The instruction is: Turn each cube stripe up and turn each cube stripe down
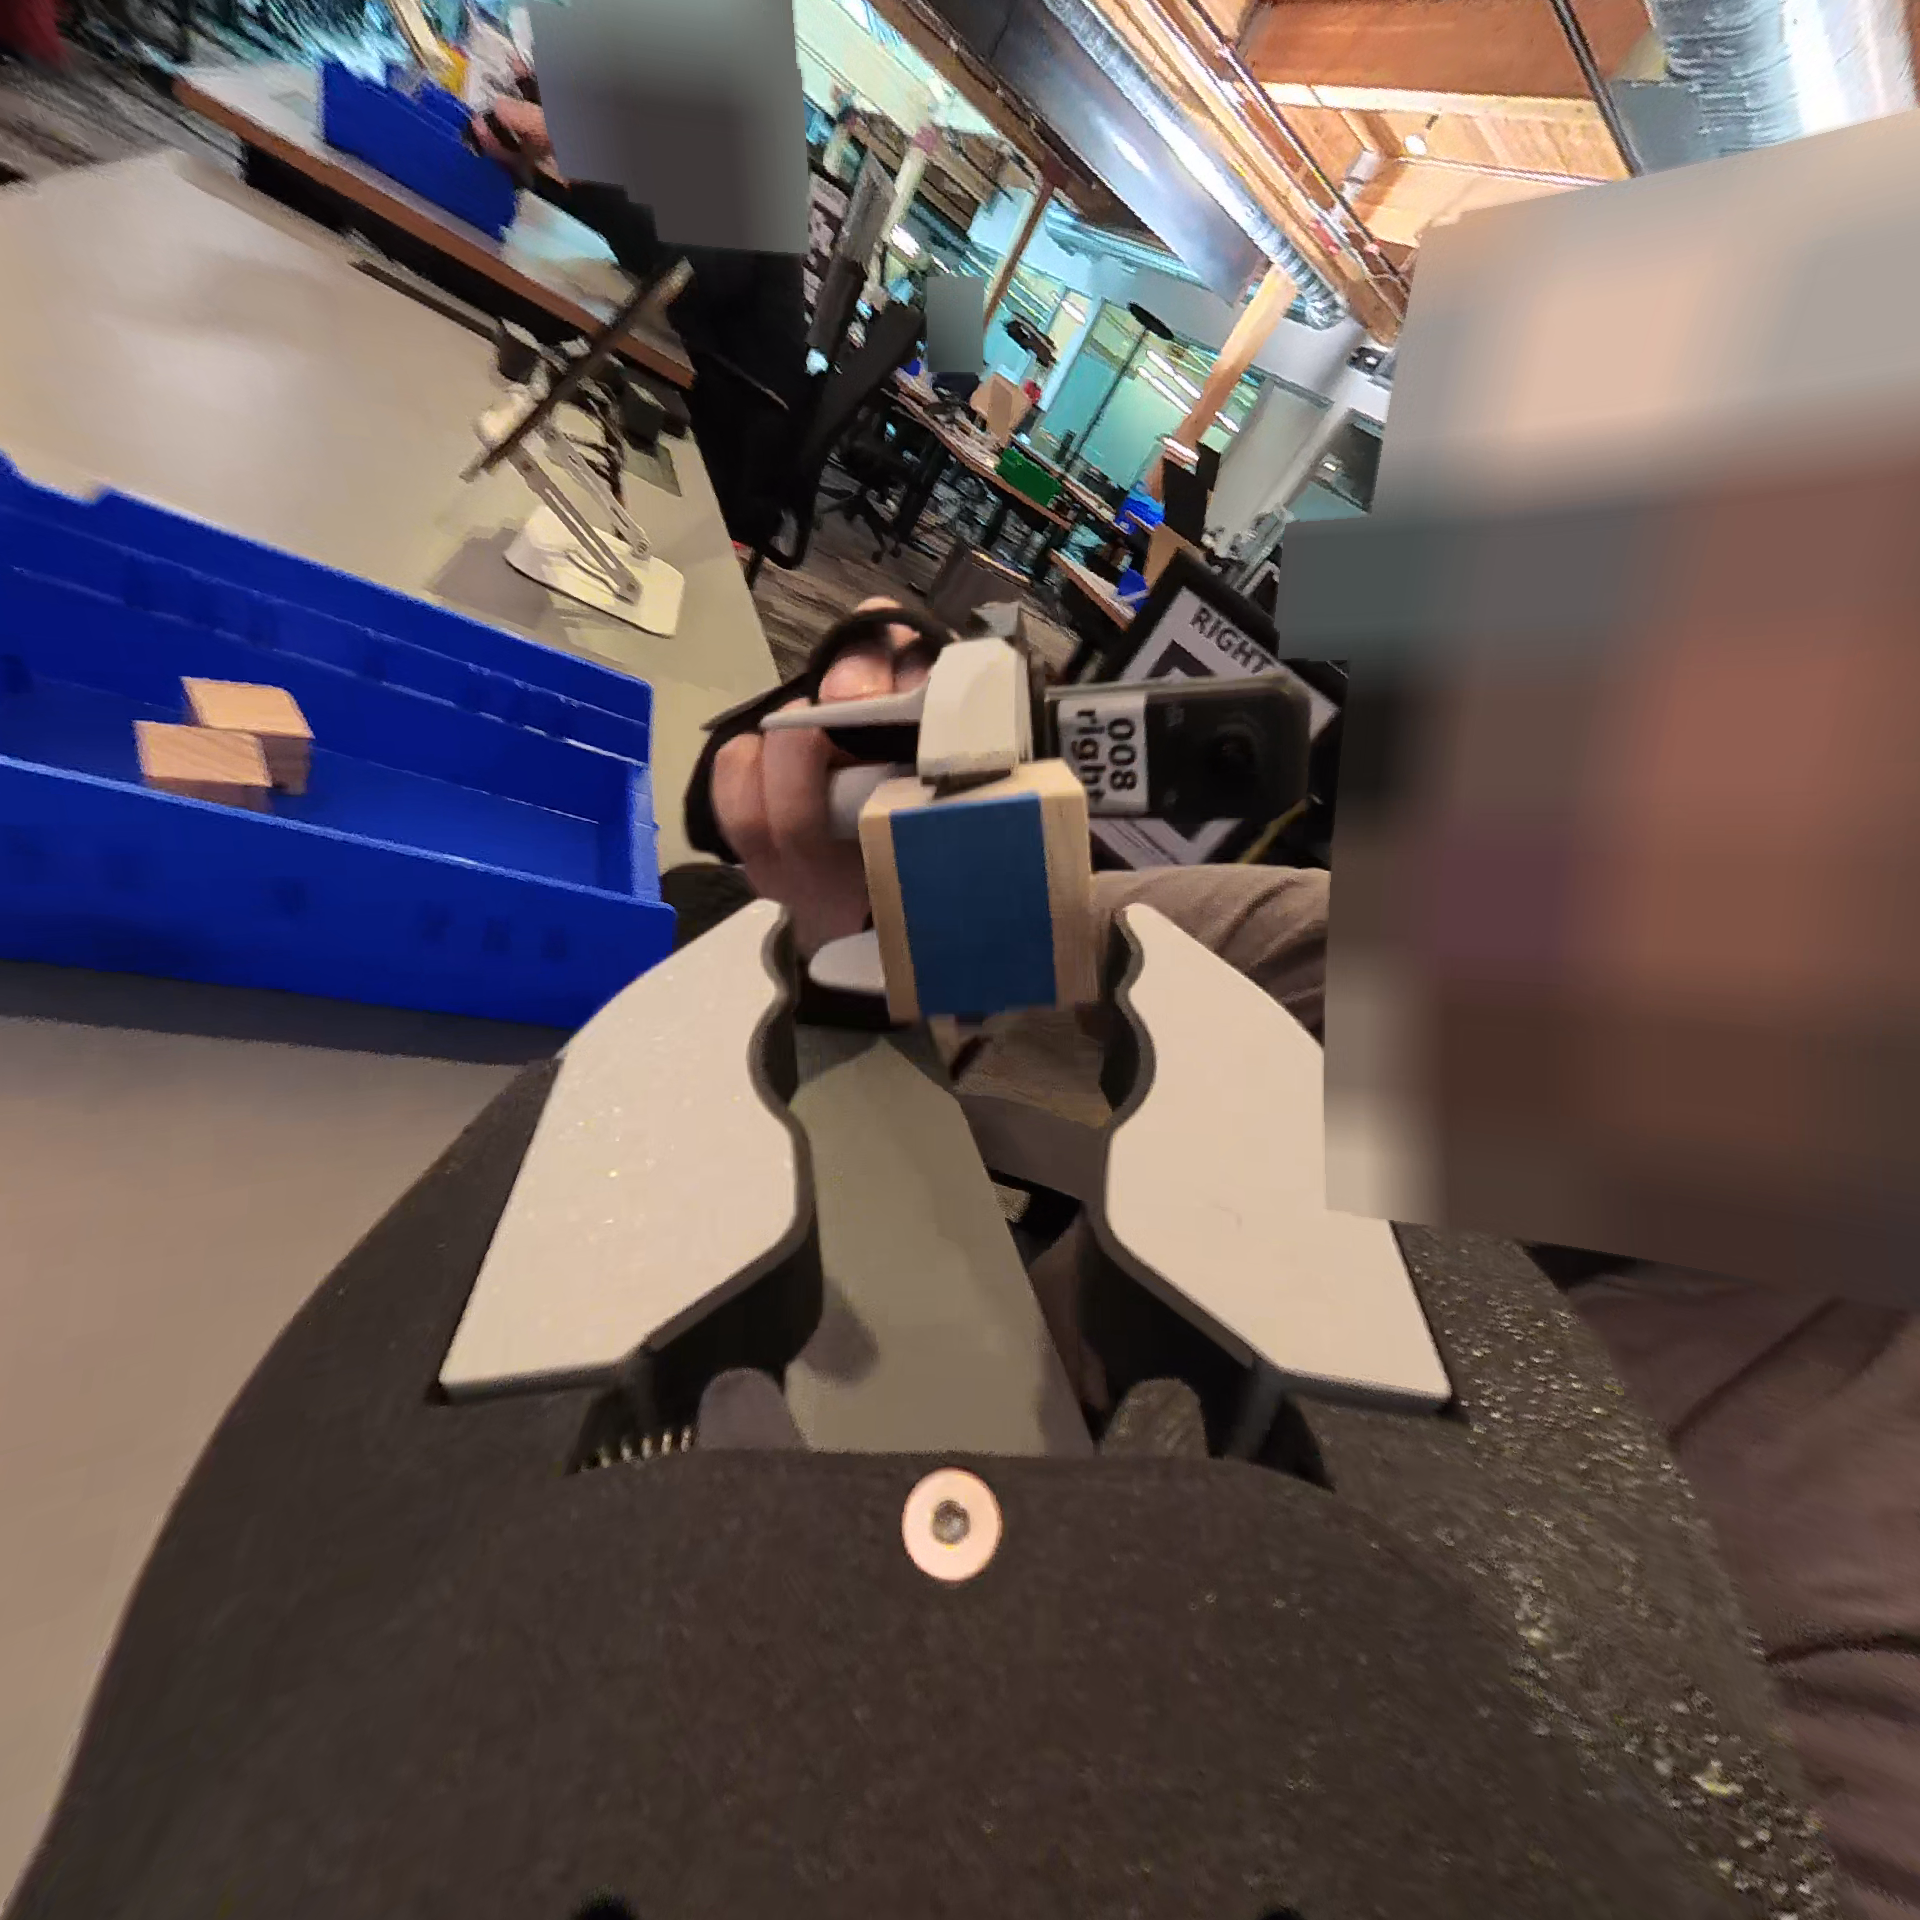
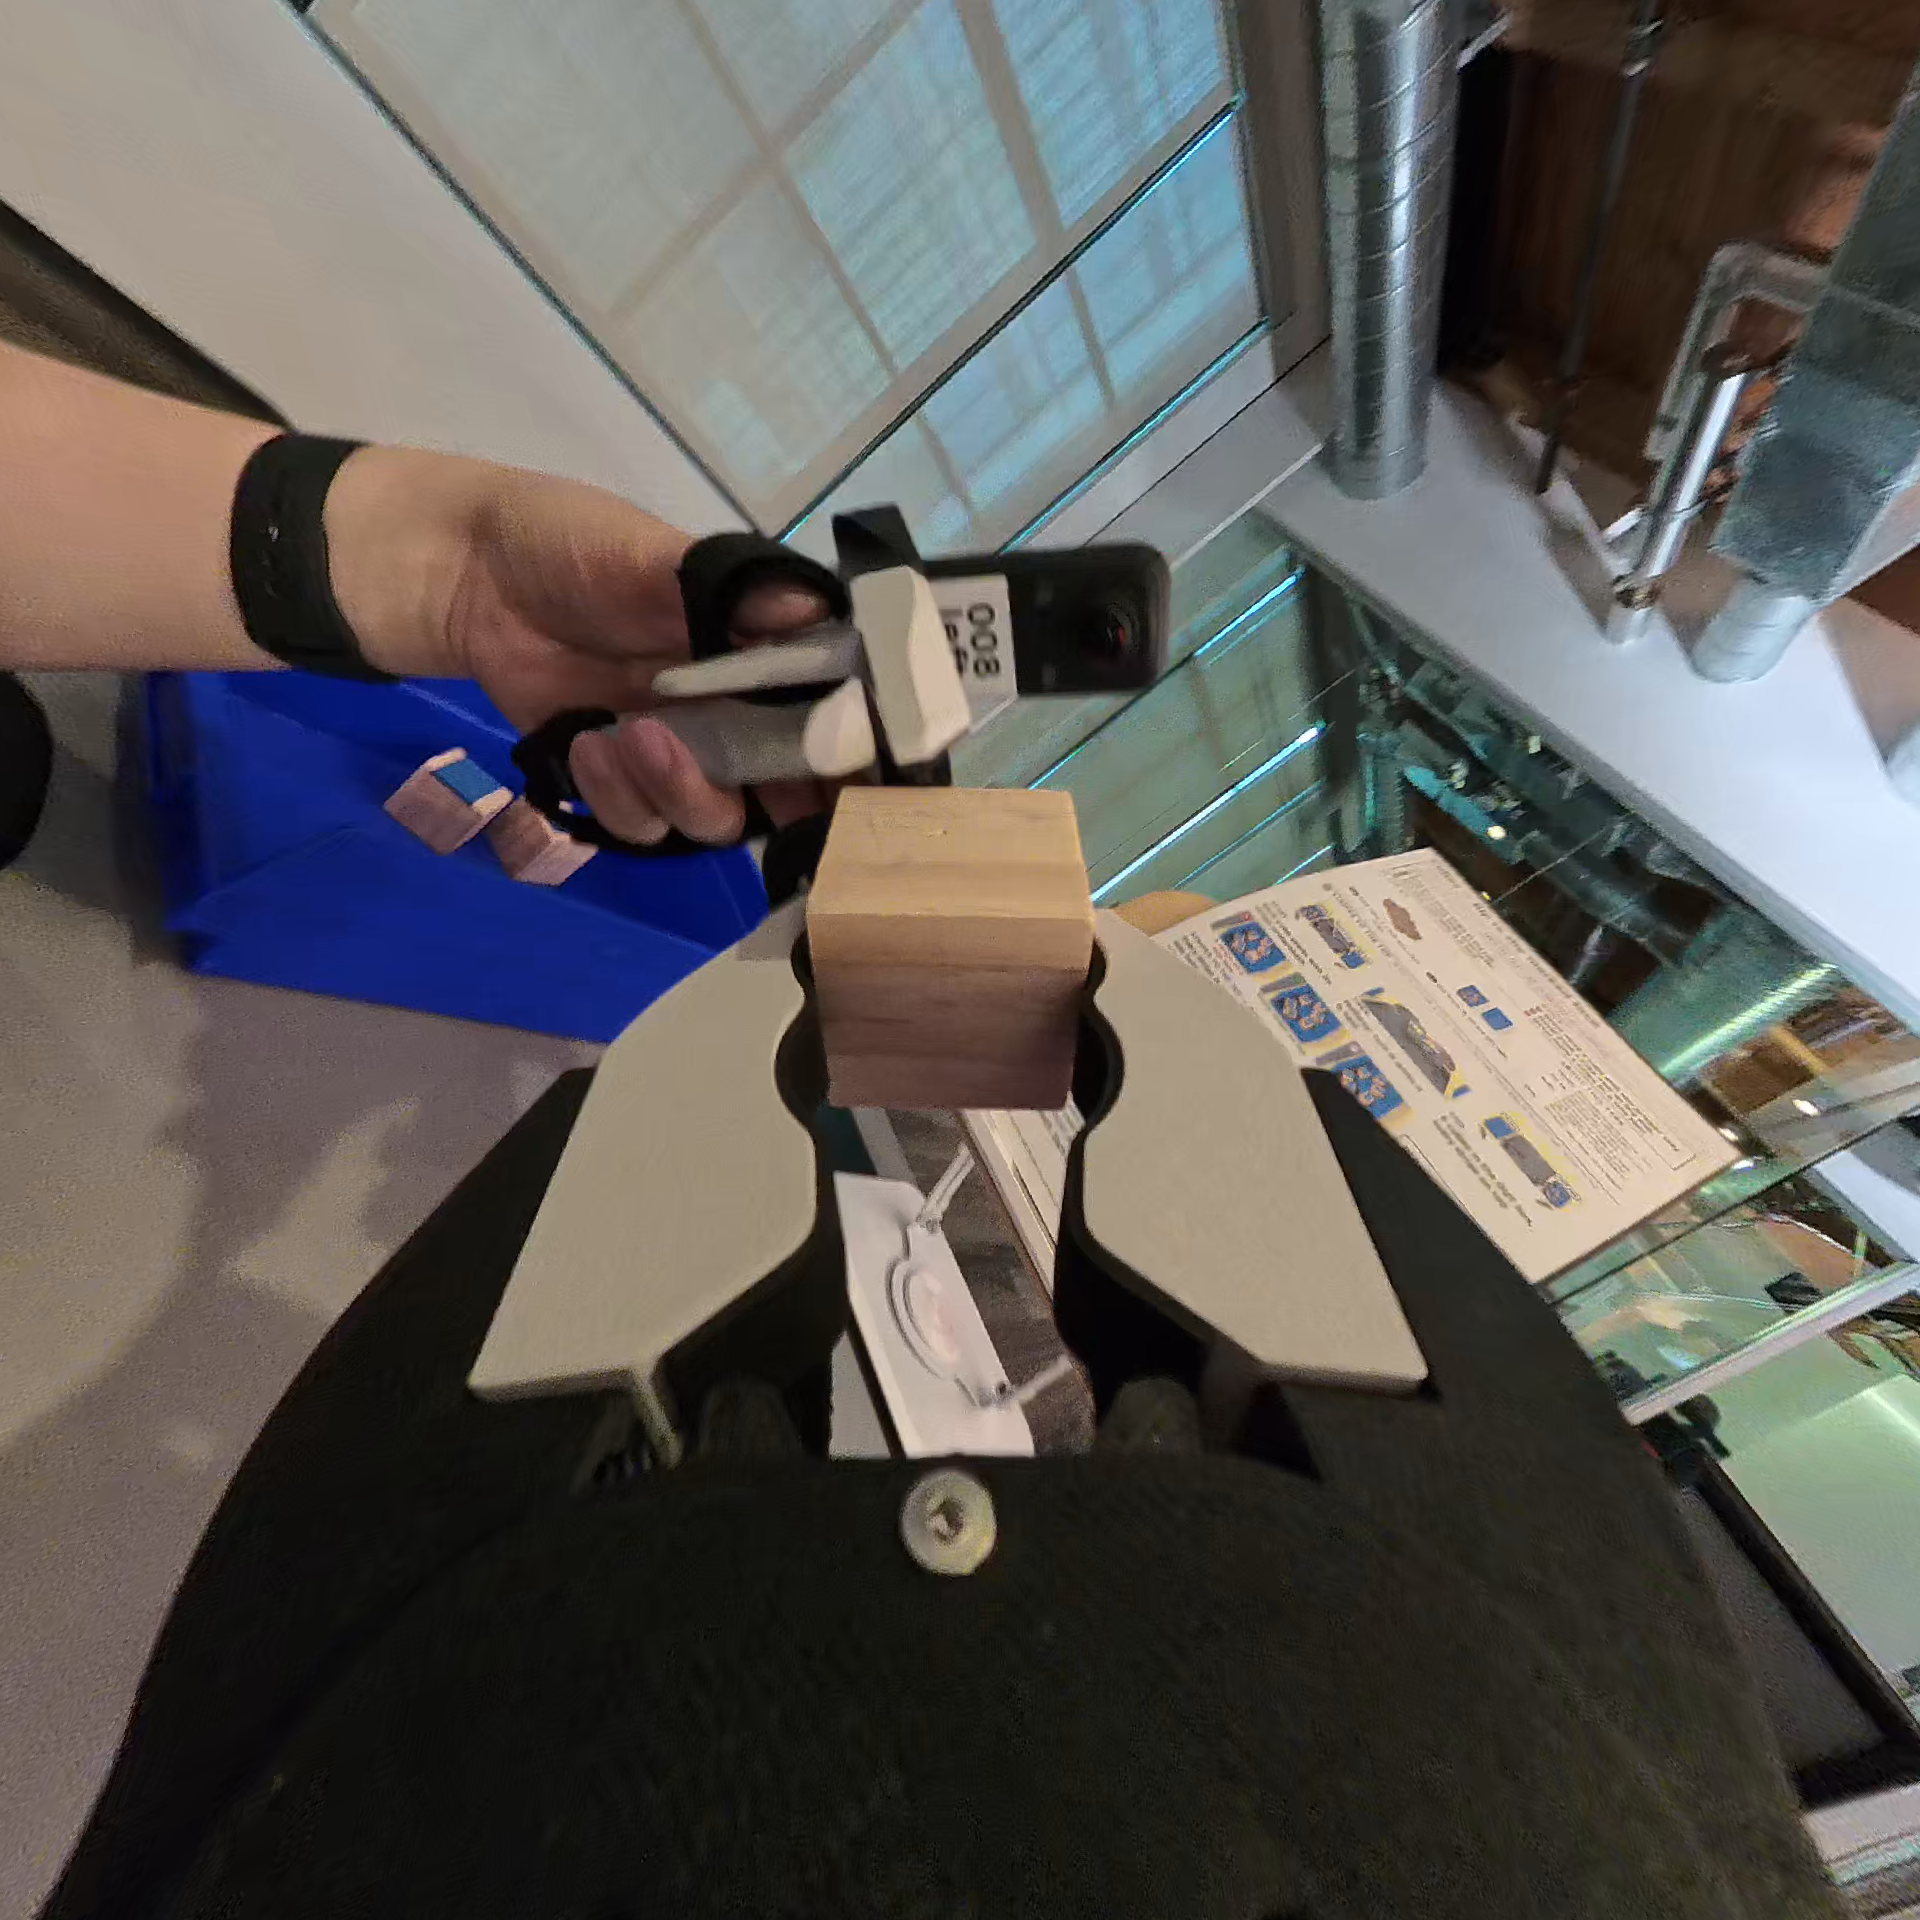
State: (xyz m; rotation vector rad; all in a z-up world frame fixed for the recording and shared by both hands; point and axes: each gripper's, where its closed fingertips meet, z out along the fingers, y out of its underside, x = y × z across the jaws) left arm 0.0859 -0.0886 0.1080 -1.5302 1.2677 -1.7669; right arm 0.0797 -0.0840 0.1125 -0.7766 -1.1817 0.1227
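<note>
A wooden cube (image 2: 945, 956) is clamped between the fingers of my right gripper (image 2: 948, 966), plain faces toward its camera. In the left wrist view the same cube (image 1: 977, 904) shows a wide blue stripe facing me, with a right-gripper finger (image 1: 971, 717) above it and one below. My left gripper (image 1: 951, 935) is open, its tips on either side of the cube with a gap on the left. It appears in the right wrist view (image 2: 831, 727) just behind the cube, held by a hand. Two more cubes (image 1: 249, 717) (image 1: 203, 764) lie in a blue bin (image 1: 312, 894).
The blue bin (image 2: 416, 935) sits on the grey table (image 1: 208, 1247) to the left; one cube in it (image 2: 457, 790) shows a blue stripe on top. A white stand (image 1: 592, 561) is farther back. A printed sheet (image 2: 1455, 1060) stands to the right. A person is close at right.
</note>
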